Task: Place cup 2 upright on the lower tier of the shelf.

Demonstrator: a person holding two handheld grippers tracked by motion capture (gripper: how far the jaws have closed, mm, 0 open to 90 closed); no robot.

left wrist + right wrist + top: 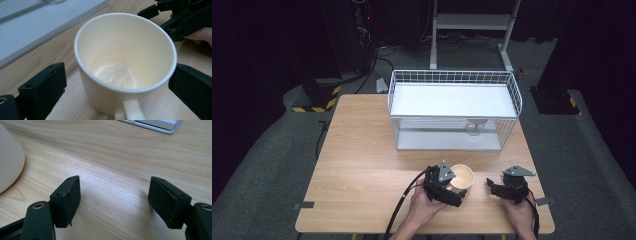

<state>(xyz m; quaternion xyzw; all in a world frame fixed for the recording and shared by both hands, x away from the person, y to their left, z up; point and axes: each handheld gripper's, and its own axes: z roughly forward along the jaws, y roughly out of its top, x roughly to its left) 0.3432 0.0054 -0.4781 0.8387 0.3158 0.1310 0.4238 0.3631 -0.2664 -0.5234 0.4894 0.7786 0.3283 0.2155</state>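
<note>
Two grippers: both sit at the near edge, the mug between them.
Table (362, 165): light wood, bearing everything else.
Wire basket (512, 95): white, at the far side, with a flat white tray inside and a shelf below.
Mug (125, 62): cream, empty, upright on the wood near the front edge, its handle turned toward the left gripper's camera.
Left gripper (455, 189): jaws spread wide on either side of the mug, the pads not pressing it.
Right gripper (115, 200): just right of the mug, jaws apart over bare wood, holding nothing.
</note>
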